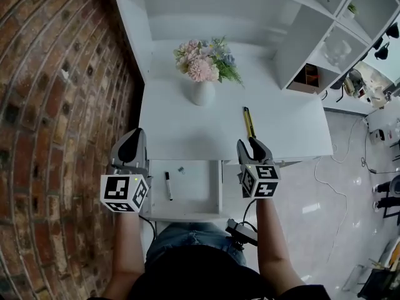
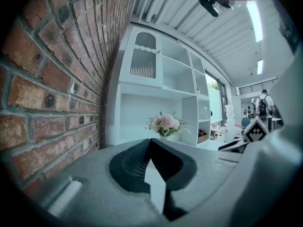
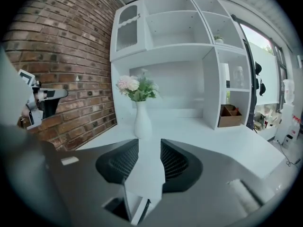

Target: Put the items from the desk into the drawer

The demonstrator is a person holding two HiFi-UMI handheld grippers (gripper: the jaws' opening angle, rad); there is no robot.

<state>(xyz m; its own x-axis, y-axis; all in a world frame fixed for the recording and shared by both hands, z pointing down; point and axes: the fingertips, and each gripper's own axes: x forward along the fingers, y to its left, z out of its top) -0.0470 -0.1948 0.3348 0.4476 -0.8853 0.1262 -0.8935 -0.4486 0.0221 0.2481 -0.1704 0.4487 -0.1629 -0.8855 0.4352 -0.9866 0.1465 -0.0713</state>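
Open drawer (image 1: pixel 199 195) holds a black marker (image 1: pixel 168 185) and perhaps a small clip (image 1: pixel 180 169).

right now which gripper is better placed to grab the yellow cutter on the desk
Right. The right gripper is open, empty and just short of the yellow cutter; the left gripper is shut, across the drawer.

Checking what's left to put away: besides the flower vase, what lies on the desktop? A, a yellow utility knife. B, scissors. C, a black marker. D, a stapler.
A: the yellow utility knife lies on the desk ahead of the right gripper; the black marker is already in the open drawer.
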